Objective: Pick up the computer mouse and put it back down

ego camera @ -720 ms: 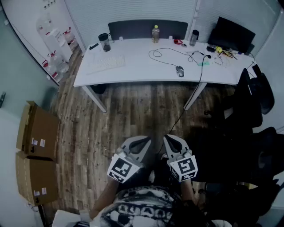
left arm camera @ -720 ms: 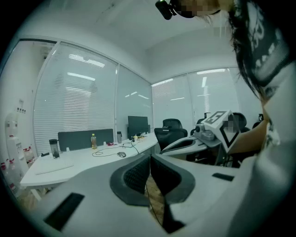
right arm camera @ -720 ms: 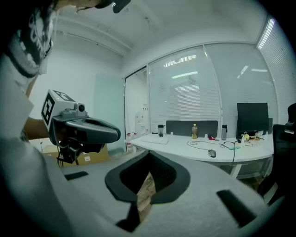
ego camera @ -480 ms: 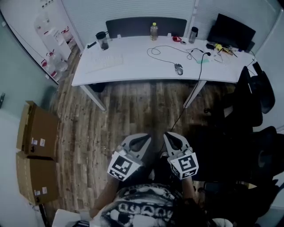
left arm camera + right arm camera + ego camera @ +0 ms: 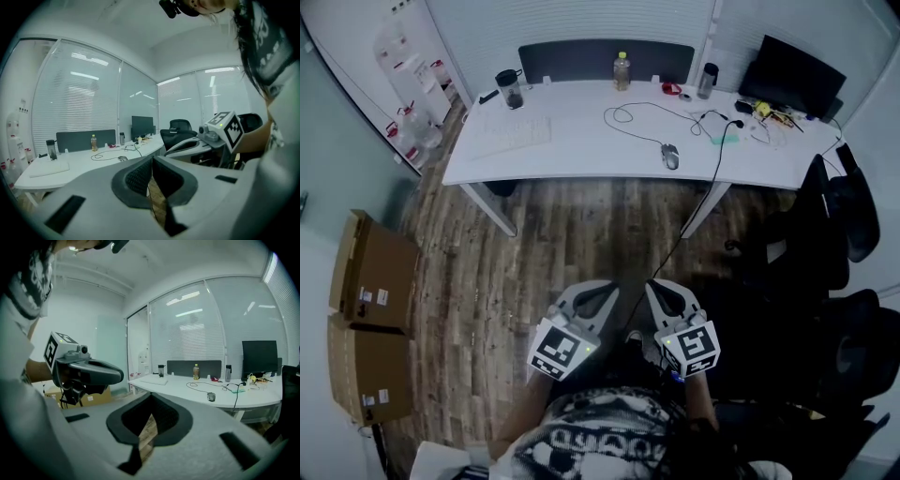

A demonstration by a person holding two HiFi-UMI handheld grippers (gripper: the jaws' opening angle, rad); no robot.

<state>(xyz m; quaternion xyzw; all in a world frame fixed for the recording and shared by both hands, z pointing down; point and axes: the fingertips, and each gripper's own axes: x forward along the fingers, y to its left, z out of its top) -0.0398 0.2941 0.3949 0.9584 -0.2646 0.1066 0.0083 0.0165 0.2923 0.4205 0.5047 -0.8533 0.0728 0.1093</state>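
The grey computer mouse (image 5: 670, 156) lies near the front edge of the white desk (image 5: 581, 155), its black cable looping behind it. The mouse is also small and far off in the left gripper view (image 5: 123, 158) and in the right gripper view (image 5: 211, 396). I hold both grippers close to my body, well short of the desk and over the wooden floor. My left gripper (image 5: 612, 294) is shut and holds nothing. Beside it, my right gripper (image 5: 652, 288) is shut and empty too. Each one's jaws meet at the tips in its own view, the left gripper (image 5: 152, 160) and the right gripper (image 5: 151, 396).
On the desk are a keyboard (image 5: 514, 134), a dark cup (image 5: 507, 88), a bottle (image 5: 622, 70), a flask (image 5: 707, 81) and a monitor (image 5: 787, 75). Black chairs (image 5: 834, 216) crowd the right side. Cardboard boxes (image 5: 366, 281) stand at the left. A cable (image 5: 698, 211) hangs from the desk to the floor.
In the head view the desk has grown slightly and drifted left. Both grippers stay side by side near my body, still shut.
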